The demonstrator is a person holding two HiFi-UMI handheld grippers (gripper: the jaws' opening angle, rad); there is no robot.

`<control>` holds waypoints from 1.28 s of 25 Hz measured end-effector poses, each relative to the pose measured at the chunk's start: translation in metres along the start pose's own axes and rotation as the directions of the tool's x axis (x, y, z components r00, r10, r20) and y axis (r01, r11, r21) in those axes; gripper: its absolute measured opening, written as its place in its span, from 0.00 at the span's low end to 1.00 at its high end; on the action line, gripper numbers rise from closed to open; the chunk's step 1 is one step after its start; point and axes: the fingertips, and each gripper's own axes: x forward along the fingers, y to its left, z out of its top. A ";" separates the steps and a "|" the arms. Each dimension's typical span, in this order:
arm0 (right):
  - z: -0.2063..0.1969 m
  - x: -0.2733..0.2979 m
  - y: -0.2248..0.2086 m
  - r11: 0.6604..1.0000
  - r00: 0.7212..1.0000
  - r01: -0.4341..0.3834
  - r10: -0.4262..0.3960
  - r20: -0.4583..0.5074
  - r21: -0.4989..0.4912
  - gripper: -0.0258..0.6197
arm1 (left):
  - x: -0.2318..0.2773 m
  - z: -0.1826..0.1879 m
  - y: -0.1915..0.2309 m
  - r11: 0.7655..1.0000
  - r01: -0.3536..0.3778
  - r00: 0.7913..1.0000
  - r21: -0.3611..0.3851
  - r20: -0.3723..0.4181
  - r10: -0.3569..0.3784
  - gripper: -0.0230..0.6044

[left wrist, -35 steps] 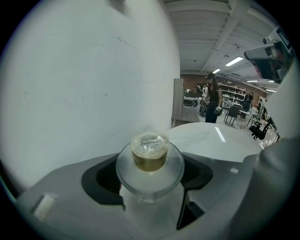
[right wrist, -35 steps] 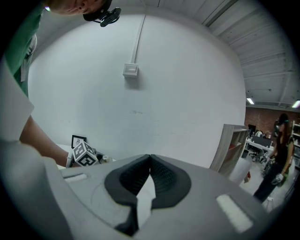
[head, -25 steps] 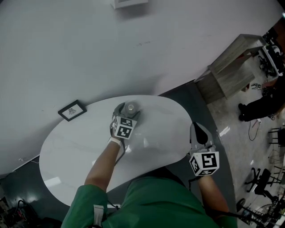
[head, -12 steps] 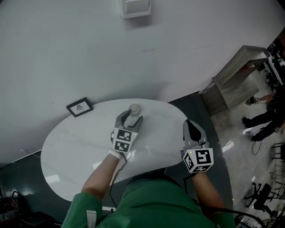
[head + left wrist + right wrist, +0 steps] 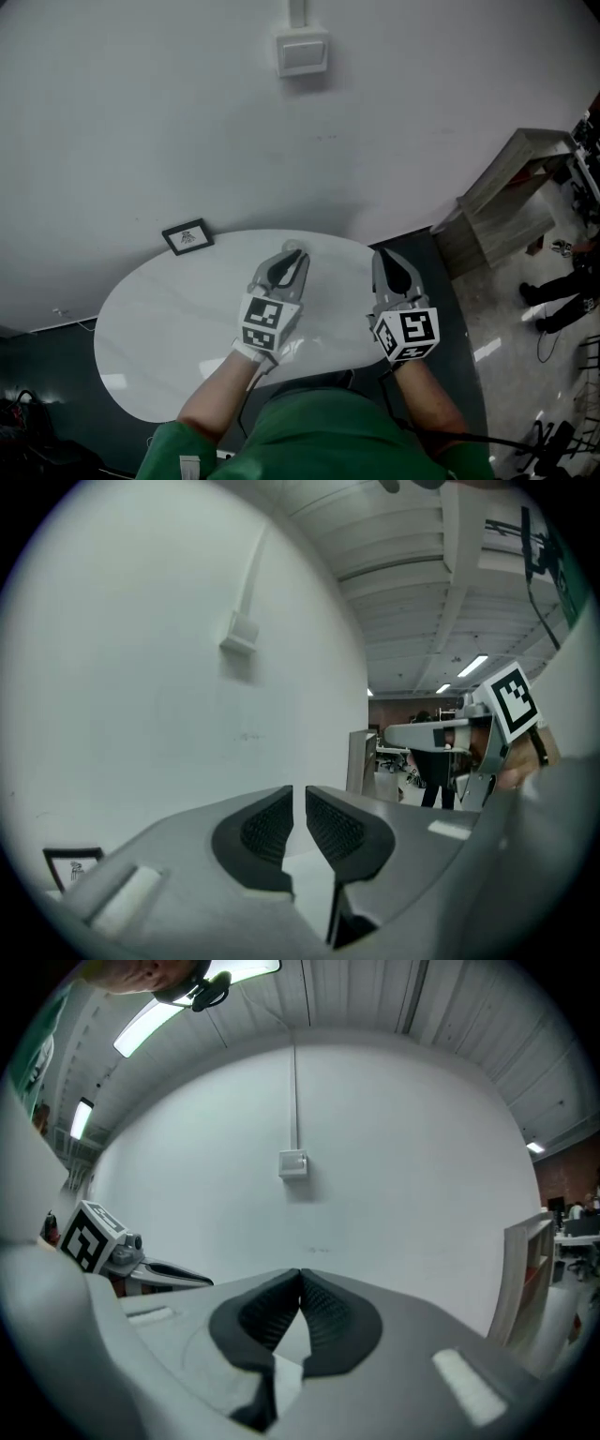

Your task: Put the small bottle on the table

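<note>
**Grey jaws both empty, small bottle stands on the table**

The grey ribbed pads on the left gripper [image 5: 299,808] are nearly together, with just a thin slit between them. They've just been closing, and nothing is in that slit: all you see through it is white wall and a bit of tabletop. The right gripper [image 5: 300,1283] has its tips pressed right against each other and isn't pinching anything either.

As for the small bottle [image 5: 293,246], in the head view it's a little pale round bit poking out just past the left gripper's tips. It sits on the white oval table [image 5: 159,319], close to the far edge. The jaws cover the rest of it, so I can't give any detail. It's clearly not between the jaws, and neither gripper view shows it. The right gripper is off to the bottle's right, by the table's right end, and both grippers point toward the wall.

Further out, a small framed picture [image 5: 187,236] lies at the table's back-left edge. There's a pale wall box [image 5: 302,53] up on the white wall, and a light wooden cabinet [image 5: 511,187] stands on the floor to the right. The person holding the grippers wears a green top [image 5: 309,436].
</note>
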 end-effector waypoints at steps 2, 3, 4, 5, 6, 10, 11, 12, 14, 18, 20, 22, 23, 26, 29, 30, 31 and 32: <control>0.014 0.004 0.005 1.000 0.999 -0.022 0.022 0.027 -0.004 0.04 | -0.004 0.013 -0.003 1.000 -0.007 1.000 -0.023 0.024 0.007 0.10; 0.020 0.005 0.007 0.999 0.999 -0.032 0.032 0.040 -0.007 0.04 | -0.005 0.020 -0.005 1.000 -0.007 0.999 -0.029 0.035 0.008 0.09; 0.026 0.006 0.008 0.999 0.998 -0.041 0.041 0.050 -0.010 0.04 | -0.006 0.027 -0.007 1.000 -0.005 0.999 -0.029 0.046 0.007 0.08; 0.031 0.006 0.009 0.999 0.997 -0.048 0.049 0.060 -0.012 0.04 | -0.007 0.035 -0.008 1.000 -0.004 0.998 -0.024 0.058 0.006 0.08; 0.036 0.007 0.010 0.998 0.996 -0.055 0.056 0.068 -0.014 0.04 | -0.008 0.044 -0.010 1.000 -0.004 0.997 -0.017 0.072 0.005 0.07; 0.055 0.007 0.013 0.997 0.992 -0.074 0.076 0.103 -0.022 0.04 | -0.015 0.075 -0.013 1.000 -0.008 0.992 0.004 0.124 0.007 0.07; 0.060 0.008 0.013 0.997 0.990 -0.078 0.080 0.113 -0.024 0.04 | -0.016 0.081 -0.013 1.000 -0.011 0.991 0.009 0.136 0.010 0.06; 0.064 0.008 0.014 0.996 0.989 -0.080 0.083 0.122 -0.025 0.04 | -0.018 0.086 -0.013 1.000 -0.017 0.989 0.016 0.149 0.015 0.06; 0.073 0.007 0.014 0.996 0.986 -0.083 0.086 0.141 -0.028 0.04 | -0.021 0.096 -0.012 0.999 -0.041 0.984 0.031 0.174 0.035 0.06; 0.087 0.004 0.014 0.996 0.981 -0.078 0.085 0.176 -0.044 0.04 | -0.027 0.112 -0.009 0.996 -0.084 0.973 0.030 0.217 0.076 0.07; 0.091 0.002 0.014 0.996 0.979 -0.079 0.086 0.185 -0.045 0.04 | -0.029 0.117 -0.010 0.996 -0.085 0.971 0.030 0.227 0.076 0.07; 0.094 0.002 0.013 0.996 0.978 -0.080 0.087 0.189 -0.043 0.04 | -0.029 0.119 -0.012 0.996 -0.081 0.972 0.040 0.226 0.070 0.07; 0.094 0.002 0.013 0.996 0.978 -0.080 0.087 0.189 -0.043 0.04 | -0.028 0.119 -0.013 0.996 -0.078 0.972 0.044 0.223 0.066 0.07; 0.095 0.003 0.012 0.996 0.978 -0.079 0.086 0.191 -0.044 0.04 | -0.026 0.118 -0.013 0.996 -0.074 0.973 0.047 0.221 0.062 0.07; 0.091 0.000 0.011 0.996 0.978 -0.082 0.088 0.187 -0.042 0.04 | -0.024 0.115 -0.013 0.996 -0.074 0.974 0.046 0.216 0.063 0.07; 0.090 -0.001 0.010 0.996 0.979 -0.082 0.088 0.185 -0.042 0.04 | -0.023 0.114 -0.013 0.996 -0.075 0.975 0.048 0.214 0.063 0.07; 0.089 -0.002 0.009 0.996 0.979 -0.082 0.088 0.182 -0.042 0.04 | -0.023 0.114 -0.013 0.996 -0.076 0.975 0.051 0.213 0.063 0.07; 0.088 -0.003 0.008 0.996 0.980 -0.081 0.087 0.180 -0.043 0.04 | -0.022 0.115 -0.011 0.996 -0.078 0.975 0.054 0.213 0.065 0.07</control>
